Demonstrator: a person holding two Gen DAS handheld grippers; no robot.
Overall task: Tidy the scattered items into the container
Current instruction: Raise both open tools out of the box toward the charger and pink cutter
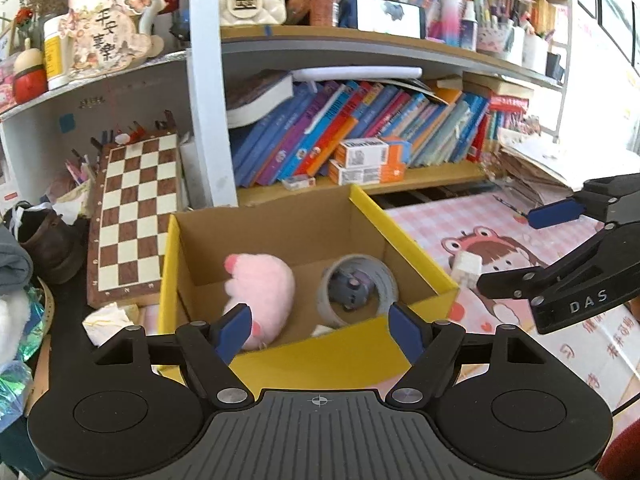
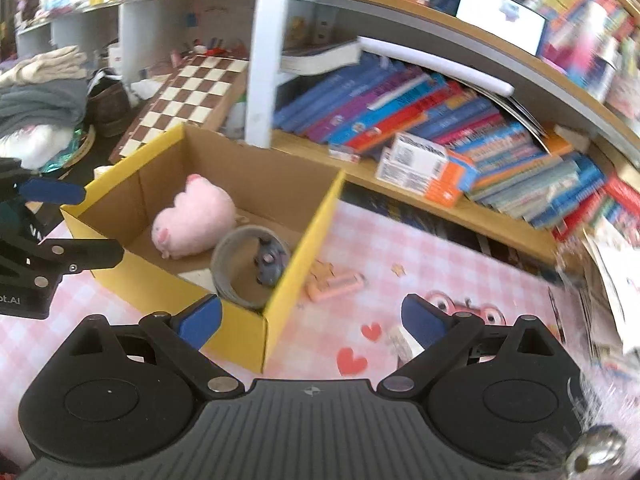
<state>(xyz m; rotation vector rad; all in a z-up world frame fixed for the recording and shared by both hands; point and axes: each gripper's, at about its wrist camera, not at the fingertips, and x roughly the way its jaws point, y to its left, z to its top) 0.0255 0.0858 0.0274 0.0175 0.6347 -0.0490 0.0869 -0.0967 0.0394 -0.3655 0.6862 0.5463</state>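
Note:
A yellow cardboard box (image 1: 320, 360) (image 2: 296, 264) stands open on a pink checked mat. Inside it lie a pink plush toy (image 1: 260, 292) (image 2: 196, 216) and a grey tape roll (image 1: 360, 288) (image 2: 232, 264) with a small grey toy (image 1: 352, 286) (image 2: 270, 262) in its hole. My left gripper (image 1: 320, 328) (image 2: 76, 224) hovers open over the box's near wall, nothing between its blue pads. My right gripper (image 2: 312, 320) (image 1: 528, 248) is open and empty beside the box's right corner. On the mat lie a pink eraser-like piece (image 2: 336, 284) and a small white object (image 1: 466, 270) (image 2: 400, 342).
A chessboard (image 1: 132, 216) leans left of the box. Behind it a bookshelf holds leaning books (image 1: 360, 132) and orange-white cartons (image 1: 368, 160). Crumpled tissue (image 1: 108, 320) and a pile of clothes (image 2: 44, 96) lie at the left, loose papers (image 2: 612, 272) at the right.

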